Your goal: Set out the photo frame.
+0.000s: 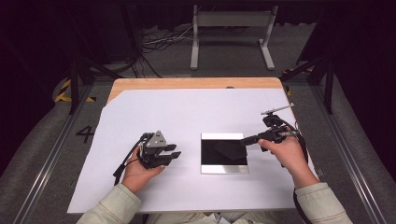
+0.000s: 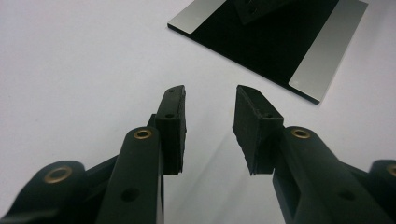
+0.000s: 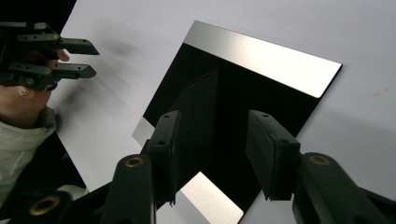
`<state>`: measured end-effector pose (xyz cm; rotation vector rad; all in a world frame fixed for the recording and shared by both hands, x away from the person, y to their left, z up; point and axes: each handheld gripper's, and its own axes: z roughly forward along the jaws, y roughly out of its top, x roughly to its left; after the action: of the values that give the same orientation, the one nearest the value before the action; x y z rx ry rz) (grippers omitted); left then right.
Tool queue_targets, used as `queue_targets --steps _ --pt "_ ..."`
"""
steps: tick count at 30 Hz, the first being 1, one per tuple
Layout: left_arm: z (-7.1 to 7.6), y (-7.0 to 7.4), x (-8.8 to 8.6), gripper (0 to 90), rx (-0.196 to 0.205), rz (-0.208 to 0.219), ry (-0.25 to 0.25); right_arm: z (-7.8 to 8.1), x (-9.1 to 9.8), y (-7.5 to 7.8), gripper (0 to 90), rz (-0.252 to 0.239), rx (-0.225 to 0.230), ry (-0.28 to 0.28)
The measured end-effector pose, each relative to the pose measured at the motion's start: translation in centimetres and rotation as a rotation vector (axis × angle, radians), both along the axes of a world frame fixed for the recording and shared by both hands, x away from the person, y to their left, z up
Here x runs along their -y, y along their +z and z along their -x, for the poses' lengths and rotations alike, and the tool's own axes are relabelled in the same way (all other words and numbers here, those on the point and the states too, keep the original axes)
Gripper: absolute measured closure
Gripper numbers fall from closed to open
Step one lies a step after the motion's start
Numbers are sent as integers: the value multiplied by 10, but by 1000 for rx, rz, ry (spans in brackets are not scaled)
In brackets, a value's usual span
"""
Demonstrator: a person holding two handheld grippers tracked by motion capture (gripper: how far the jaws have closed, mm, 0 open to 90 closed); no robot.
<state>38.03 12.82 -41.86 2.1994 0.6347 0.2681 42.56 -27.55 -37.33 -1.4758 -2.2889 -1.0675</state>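
- Readable writing: a dark "4" (image 1: pixel 85 134) marked on the floor left of the counter (image 1: pixel 187 83); nothing legible on the things on the counter.
- Left gripper (image 1: pixel 173 154) (image 2: pixel 209 112): jaws well apart, nothing between them, just white sheet (image 1: pixel 154 107) (image 2: pixel 70 56) showing through the gap; held low over the sheet left of the plate, pointing toward it, near but apart.
- Right gripper (image 1: pixel 242 141) (image 3: pixel 212 140): jaws apart, no thing pressed between the pads; tips over the right part of the plate, hanging above its dark middle; contact with the surface too hard to tell.
- Square plate (image 1: pixel 224 169) (image 2: pixel 313 65) (image 3: pixel 261 51): flat on the white sheet near the counter's middle, between the two grippers; glossy black centre, brushed silver bands along two opposite edges.
- Dark shape on the black centre, seen in the right gripper view: looks like a mirrored image of the gripper, not a separate thing; cannot say for sure.
- Containers: plate serves as the one flat carrier, with nothing lying on it that can be made out.
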Motion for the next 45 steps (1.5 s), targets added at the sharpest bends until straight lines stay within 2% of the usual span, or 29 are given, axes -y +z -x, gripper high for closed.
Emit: queue_targets --steps 2,5,7,11,22,29,34,41,45 --pt "0 0 0 647 -1 0 1 0 -1 -2 528 -11 -31 -3" --pt "0 0 0 647 -3 1 3 0 -3 -3 514 -22 -39 -1" --pt "0 0 0 647 -2 1 3 1 -8 -6 489 -34 -68 8" --pt "0 0 0 647 -1 0 2 0 -11 -9 473 -39 -95 6" --pt "1 0 0 648 -1 0 1 1 -19 -18 461 -59 -139 37" --pt "0 0 0 648 0 -1 0 1 -21 -21 532 -69 -175 64" --pt "0 0 0 648 0 -3 -1 1 -21 -21 553 -74 -189 60" --pt "0 0 0 648 0 -3 -1 2 -20 -19 590 -71 -191 56" --pt "0 0 0 648 0 -3 0 5 -20 -15 647 -77 -178 65"
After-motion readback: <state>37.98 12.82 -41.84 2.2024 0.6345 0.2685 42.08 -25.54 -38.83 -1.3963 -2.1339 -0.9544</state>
